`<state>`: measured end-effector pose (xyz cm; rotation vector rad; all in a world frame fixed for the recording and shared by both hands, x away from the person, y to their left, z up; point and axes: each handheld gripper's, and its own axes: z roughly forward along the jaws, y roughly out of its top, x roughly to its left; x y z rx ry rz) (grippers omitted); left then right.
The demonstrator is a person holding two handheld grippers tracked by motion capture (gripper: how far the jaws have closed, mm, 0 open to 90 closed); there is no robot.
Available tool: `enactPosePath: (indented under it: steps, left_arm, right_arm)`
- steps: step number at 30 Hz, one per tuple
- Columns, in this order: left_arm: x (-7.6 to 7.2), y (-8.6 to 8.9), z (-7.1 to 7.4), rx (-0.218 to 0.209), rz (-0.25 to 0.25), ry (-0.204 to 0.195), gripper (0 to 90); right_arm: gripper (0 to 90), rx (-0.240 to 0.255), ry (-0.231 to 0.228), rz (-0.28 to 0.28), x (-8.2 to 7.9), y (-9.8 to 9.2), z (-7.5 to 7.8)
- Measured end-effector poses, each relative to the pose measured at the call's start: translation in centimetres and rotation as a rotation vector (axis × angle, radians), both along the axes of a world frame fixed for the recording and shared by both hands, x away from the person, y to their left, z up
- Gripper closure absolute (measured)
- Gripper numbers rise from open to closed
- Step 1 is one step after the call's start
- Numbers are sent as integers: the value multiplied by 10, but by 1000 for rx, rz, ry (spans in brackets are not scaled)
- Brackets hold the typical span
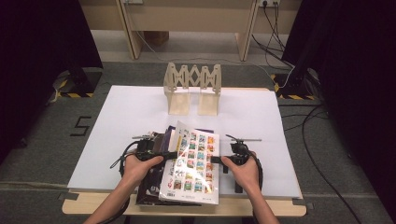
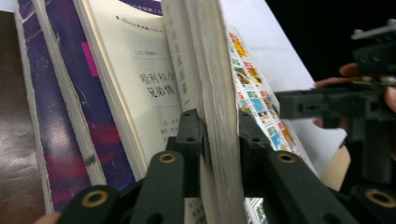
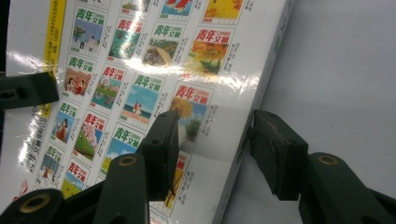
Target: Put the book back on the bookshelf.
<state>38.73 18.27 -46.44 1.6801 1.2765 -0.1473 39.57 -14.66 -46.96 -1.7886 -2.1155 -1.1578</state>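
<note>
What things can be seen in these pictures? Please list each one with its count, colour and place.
book with picture grid cover: one, white with many small coloured pictures, lifted on edge at the near middle of the board
books under it: a few, purple and dark covers, stacked at the near edge
wooden rack: one, pale wood, standing at the far middle of the board
white board: one, white, covering the table
table: one, light wood, edge showing at the near side
cables: several, black, on the floor at the right
left gripper: one, black, shut on the book's page block
right gripper: one, black, open around the book's edge
hands: two, each holding a gripper
</note>
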Motion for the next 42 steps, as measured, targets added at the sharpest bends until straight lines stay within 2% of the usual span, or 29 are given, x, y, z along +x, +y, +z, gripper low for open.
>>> enactPosePath:
  steps: [2,3,5,9,13,16,19,21,27,30,31,33,36,38,40,42]
  left_arm:
    - [1,2,1,0,-20,-9,766]
    - [1,2,2,12,-31,-17,774]
    - [1,3,2,21,-36,-21,781]
    - [2,7,-2,30,-46,-20,783]
    - [3,10,-5,30,-48,-5,782]
    - [5,13,-6,26,-49,9,780]
    - [5,13,-7,35,-53,5,778]
    - [5,13,-6,42,-55,3,775]
    - [7,12,-6,58,-69,-2,769]
    - [8,12,-6,68,-88,-8,760]
    - [10,13,-5,75,-97,-6,757]
    - [11,13,-4,97,-105,-7,752]
    - [11,13,-3,123,-114,-10,735]
    - [12,14,-3,135,-118,-10,731]
    - [13,16,-4,128,-122,-4,730]
    - [13,15,-4,134,-125,-7,729]
  right_arm:
    - [508,20,2,-1,4,-2,0]
    - [491,53,-2,-5,11,-5,0]
    - [472,45,-22,-23,26,-8,3]
    - [466,27,-21,-17,48,-7,6]
    - [459,15,6,-7,66,0,4]
    - [460,21,23,-11,73,3,1]
    - [451,28,35,-10,77,4,-3]
    - [448,53,53,-12,82,4,-5]
    - [440,66,64,1,89,9,-7]
    - [486,65,71,-5,90,10,-4]
    - [546,51,54,-8,89,9,3]
    - [567,49,47,-10,88,9,7]
    - [620,33,3,-10,83,13,20]
    - [648,43,-17,-4,82,15,26]
    - [654,50,-22,3,82,16,28]
    - [656,58,2,6,84,17,27]
